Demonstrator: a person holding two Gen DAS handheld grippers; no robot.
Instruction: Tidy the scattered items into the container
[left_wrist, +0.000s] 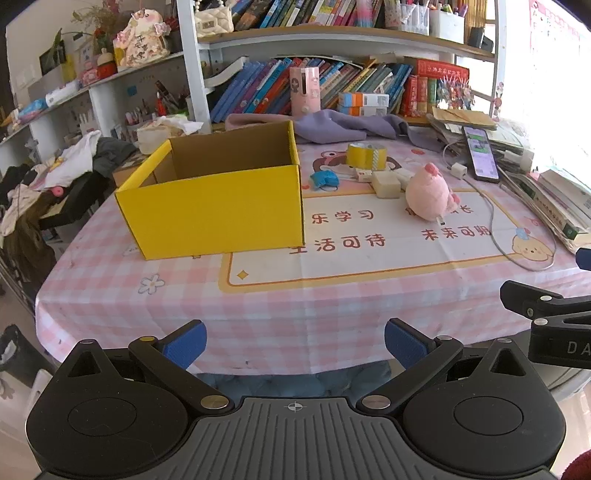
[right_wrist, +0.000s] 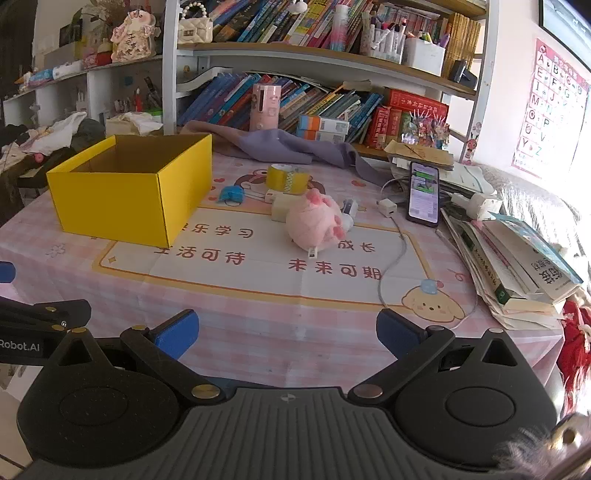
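Yellow box (left_wrist: 218, 206); pink plush toy (left_wrist: 430, 194); yellow tape roll (left_wrist: 365, 155); small blue item (left_wrist: 323, 180); pink-and-white checked bench cloth (left_wrist: 295, 314); lilac fabric (left_wrist: 343, 125).

Not fully seen from my station: yellow box (left_wrist: 210, 206) floor, hidden behind its near wall; small white items (right_wrist: 275, 195) behind the pink plush (right_wrist: 314, 223), partly covered, unidentifiable; right gripper (left_wrist: 554, 317) cut off at the right edge in my left wrist view.
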